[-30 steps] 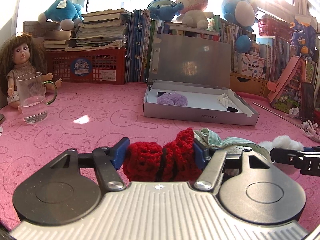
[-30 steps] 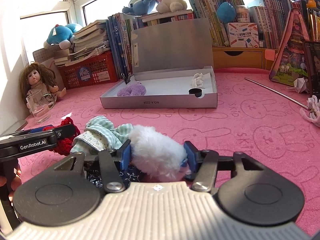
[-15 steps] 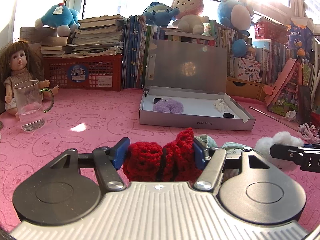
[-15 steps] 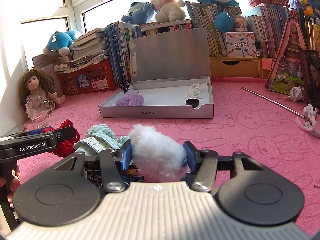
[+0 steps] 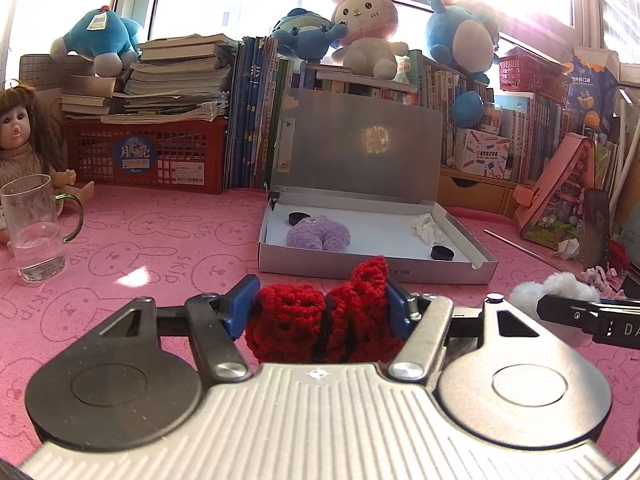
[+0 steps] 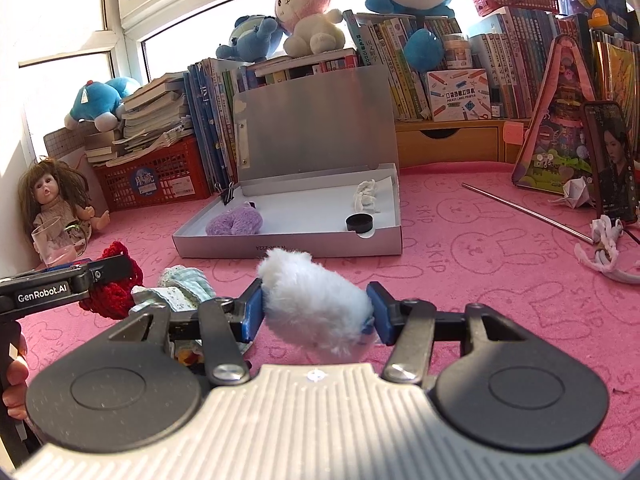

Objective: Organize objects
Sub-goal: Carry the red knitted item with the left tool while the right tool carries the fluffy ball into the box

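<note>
I have the left tongs [image 5: 322,312] clamped on the red knit piece [image 5: 320,320] and the right tongs [image 6: 316,312] clamped on the white fluffy piece [image 6: 316,304], both raised off the table [image 6: 480,280] and facing the open box [image 6: 288,246], apparently to drop them in.

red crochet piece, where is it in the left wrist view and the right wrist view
Left wrist view: the red crochet knitted piece sits bottom centre, clamped in the left gripper.
Right wrist view: far left at mid-height, beside the green checked cloth.
Shared landmark: the open grey cardboard box lies beyond it in both.

Left tongs [image 5: 320,308]: blue pads, black arms, ribbed grey housing.
</note>
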